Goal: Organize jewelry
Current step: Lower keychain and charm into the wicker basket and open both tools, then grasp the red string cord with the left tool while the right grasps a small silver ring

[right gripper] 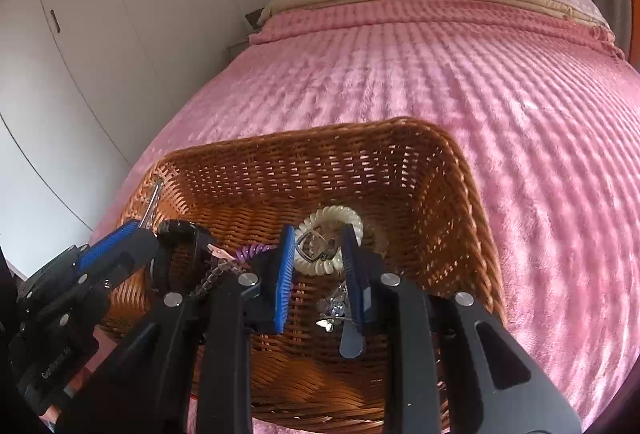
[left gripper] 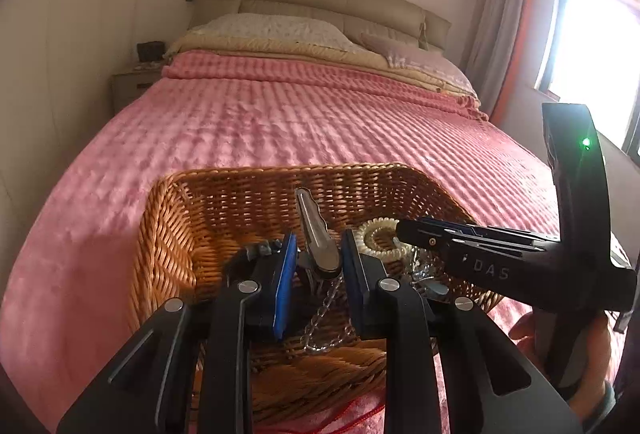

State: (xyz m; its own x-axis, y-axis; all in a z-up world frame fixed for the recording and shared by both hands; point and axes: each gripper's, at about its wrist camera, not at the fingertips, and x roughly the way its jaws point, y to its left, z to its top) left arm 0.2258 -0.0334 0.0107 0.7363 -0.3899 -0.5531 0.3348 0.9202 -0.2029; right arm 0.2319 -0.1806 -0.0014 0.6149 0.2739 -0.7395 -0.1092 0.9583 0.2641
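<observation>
A brown wicker basket [left gripper: 248, 193] [right gripper: 360, 161] stands on the pink bed. My left gripper [left gripper: 318, 262] is inside it, jaws closed against the base of a silver hair clip [left gripper: 314, 230] that sticks up between them. A silver chain [left gripper: 324, 314] hangs below the clip. My right gripper [right gripper: 318, 254] is open over a cream spiral hair tie [right gripper: 334, 224] with a silver ring pendant [right gripper: 316, 248] on it. A purple spiral tie [right gripper: 252, 252] and crystal trinkets [right gripper: 334, 308] lie on the basket floor. The right gripper shows in the left wrist view [left gripper: 404, 230].
The pink ribbed blanket [left gripper: 280, 121] covers the bed around the basket. Pillows [left gripper: 272, 29] and a headboard lie at the far end. White wardrobes [right gripper: 100, 33] stand at the left, a nightstand [left gripper: 132, 85] beside the bed, a window [left gripper: 592, 45] at the right.
</observation>
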